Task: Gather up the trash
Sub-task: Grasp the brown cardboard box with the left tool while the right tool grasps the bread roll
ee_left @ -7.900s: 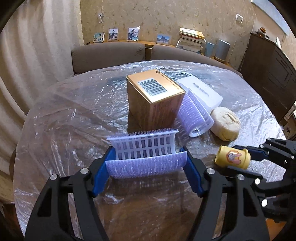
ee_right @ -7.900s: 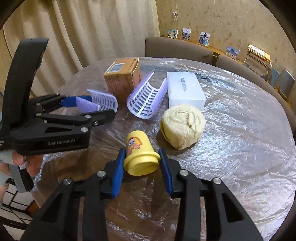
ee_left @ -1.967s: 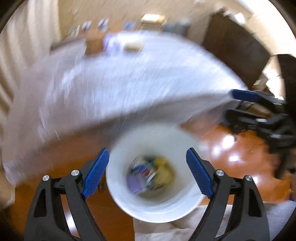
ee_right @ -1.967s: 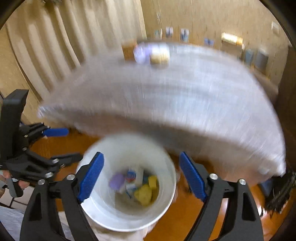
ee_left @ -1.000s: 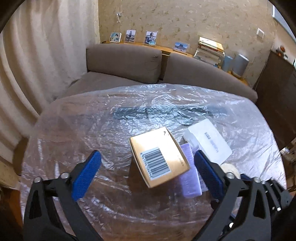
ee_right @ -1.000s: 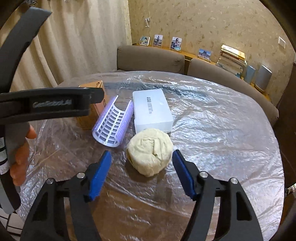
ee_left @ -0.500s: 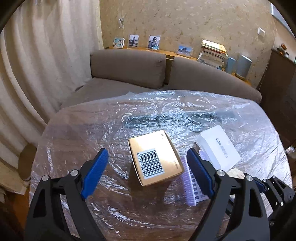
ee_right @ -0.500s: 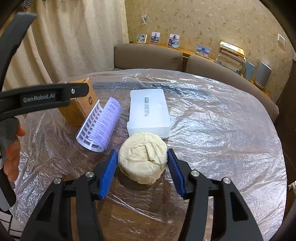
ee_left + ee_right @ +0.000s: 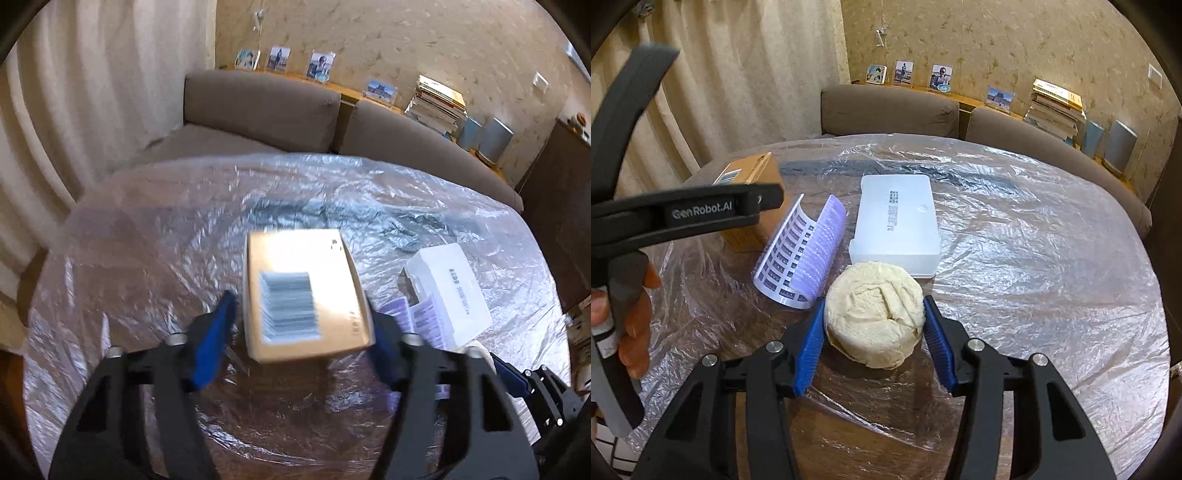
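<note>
A gold cardboard box [image 9: 303, 295] with a barcode stands on the plastic-covered round table [image 9: 147, 236]. My left gripper [image 9: 301, 341] is open with its blue pads on either side of the box; the left pad stands a little apart from it. A cream crumpled wad [image 9: 875, 317] lies between the blue pads of my right gripper [image 9: 873, 343], which is open around it and close to both sides. The box also shows in the right wrist view [image 9: 750, 173] behind the left gripper's arm.
A white and lilac ribbed plastic piece [image 9: 805, 254] lies beside the wad, and a white flat plastic case [image 9: 895, 218] lies behind it. The case also shows in the left wrist view [image 9: 450, 291]. A brown sofa [image 9: 266, 110] stands behind the table, a dark cabinet [image 9: 554, 177] at right.
Both grippers moved forward and down: the left now straddles the gold box, the right has narrowed around the cream wad. Earlier, both stood open above a white bin.
</note>
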{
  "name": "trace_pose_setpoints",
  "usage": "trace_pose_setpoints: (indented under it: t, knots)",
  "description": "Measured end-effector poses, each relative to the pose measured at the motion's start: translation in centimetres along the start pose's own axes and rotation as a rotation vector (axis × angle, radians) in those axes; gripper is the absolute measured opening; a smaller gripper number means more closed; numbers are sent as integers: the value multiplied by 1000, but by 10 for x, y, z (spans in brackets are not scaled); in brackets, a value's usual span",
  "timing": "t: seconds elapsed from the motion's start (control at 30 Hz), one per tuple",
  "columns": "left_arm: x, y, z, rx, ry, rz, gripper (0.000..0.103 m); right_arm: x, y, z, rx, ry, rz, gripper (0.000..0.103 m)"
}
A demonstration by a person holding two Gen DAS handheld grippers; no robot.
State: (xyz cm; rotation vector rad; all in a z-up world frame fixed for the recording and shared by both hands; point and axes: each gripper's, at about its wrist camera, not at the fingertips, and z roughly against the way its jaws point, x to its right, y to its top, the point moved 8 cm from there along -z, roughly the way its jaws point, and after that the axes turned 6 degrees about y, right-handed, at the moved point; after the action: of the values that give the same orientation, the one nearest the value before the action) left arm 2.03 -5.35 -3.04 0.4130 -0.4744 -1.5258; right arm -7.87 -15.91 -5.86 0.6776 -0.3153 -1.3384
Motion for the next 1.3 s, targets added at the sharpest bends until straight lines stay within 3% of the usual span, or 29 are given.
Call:
trace_pose_setpoints:
  t: [0.07,0.43,0.8,1.3]
  knots:
    - [-2,-4,-6,-21,-13,11,50,1,0,1,2,8,-9,50]
    - [-5,-19,13,23,-47,-26,47,4,-8,19,26,67,-49,50]
    - [3,-45,50,92,38,-158,48,7,-26,42,22,103,-67,50]
    - [16,-89,88,97,-22,-174,48,2,-55,83,34,137,-60,50]
